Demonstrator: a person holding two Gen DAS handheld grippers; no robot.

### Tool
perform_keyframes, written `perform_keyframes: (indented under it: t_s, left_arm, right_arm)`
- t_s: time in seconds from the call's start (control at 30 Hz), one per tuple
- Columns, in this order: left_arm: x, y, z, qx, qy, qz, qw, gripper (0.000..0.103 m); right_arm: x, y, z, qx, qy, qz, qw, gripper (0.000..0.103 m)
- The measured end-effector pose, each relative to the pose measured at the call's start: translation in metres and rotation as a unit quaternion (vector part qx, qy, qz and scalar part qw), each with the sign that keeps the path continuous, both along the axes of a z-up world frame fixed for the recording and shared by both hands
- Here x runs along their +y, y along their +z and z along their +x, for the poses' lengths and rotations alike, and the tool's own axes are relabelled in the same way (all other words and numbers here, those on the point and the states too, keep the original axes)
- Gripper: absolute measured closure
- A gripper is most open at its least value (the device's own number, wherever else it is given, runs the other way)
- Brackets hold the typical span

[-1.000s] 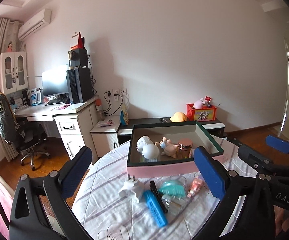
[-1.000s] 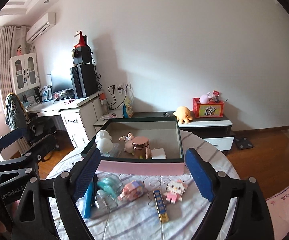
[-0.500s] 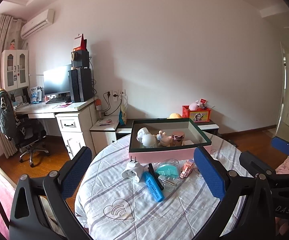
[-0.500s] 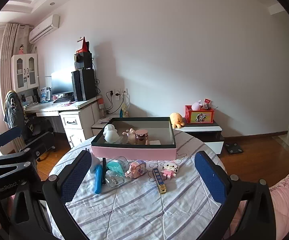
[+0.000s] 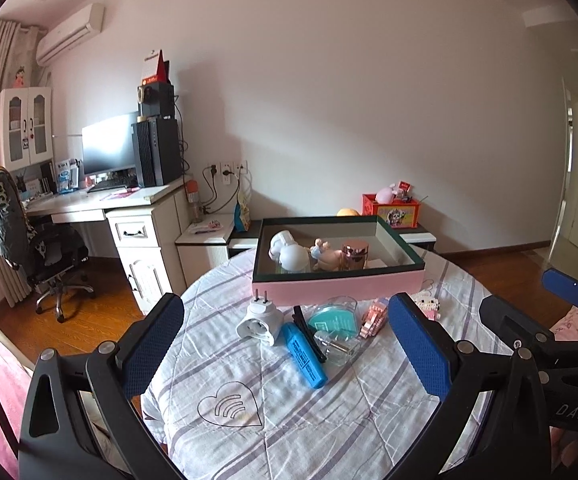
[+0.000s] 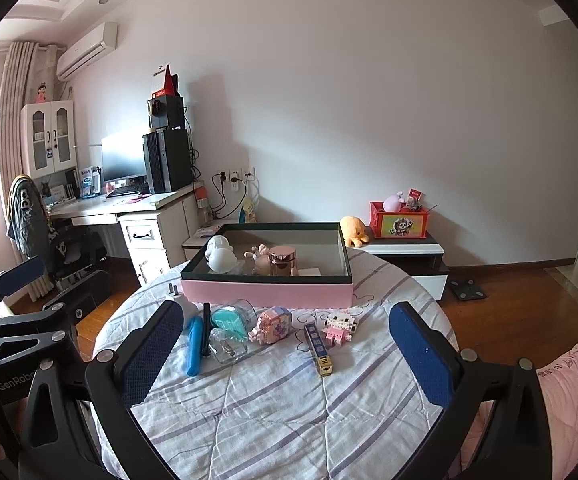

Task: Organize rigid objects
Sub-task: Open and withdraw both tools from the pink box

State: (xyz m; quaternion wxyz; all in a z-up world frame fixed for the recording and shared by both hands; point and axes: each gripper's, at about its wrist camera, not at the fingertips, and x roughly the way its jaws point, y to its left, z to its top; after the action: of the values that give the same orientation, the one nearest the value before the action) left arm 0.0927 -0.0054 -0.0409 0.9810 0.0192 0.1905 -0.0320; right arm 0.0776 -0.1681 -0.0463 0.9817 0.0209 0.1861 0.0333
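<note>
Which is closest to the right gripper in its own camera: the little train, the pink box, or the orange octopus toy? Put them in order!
1. little train, on the tablecloth, right between the fingers.
2. pink box, farther back on the table.
3. orange octopus toy, behind the box, off the table.

White desk (image 6: 129,208), wooden floor (image 6: 509,292)

orange plush (image 5: 348,212) mostly hidden behind pink box (image 5: 337,294), blue highlighter (image 6: 194,346) partly behind right gripper (image 6: 285,354)

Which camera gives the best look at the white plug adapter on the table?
The left wrist view: the white plug adapter lies fully visible, prongs and socket face clear. In the right wrist view it is mostly hidden behind a blue pad.
</note>
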Motion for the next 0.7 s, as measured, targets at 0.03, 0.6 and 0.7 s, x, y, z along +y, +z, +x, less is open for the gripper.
perform_keyframes:
  t_s: [0.03, 0.6, 0.7]
  left_arm:
    - [0.0, -0.004, 0.004, 0.008, -0.001, 0.0, 1.0, 0.0]
    - [0.008, -0.105, 0.096, 0.199, 0.008, -0.043, 0.979, 0.0]
    - [0.007, -0.119, 0.108, 0.221, 0.026, -0.028, 0.9745, 0.0]
  right_arm:
    - [0.001, -0.003, 0.003, 0.005, 0.001, 0.001, 1.0, 0.0]
    - [-0.03, -0.086, 0.068, 0.118, -0.008, 0.028, 0.993, 0.0]
    - [-0.035, -0.095, 0.079, 0.132, -0.008, 0.031, 0.991, 0.0]
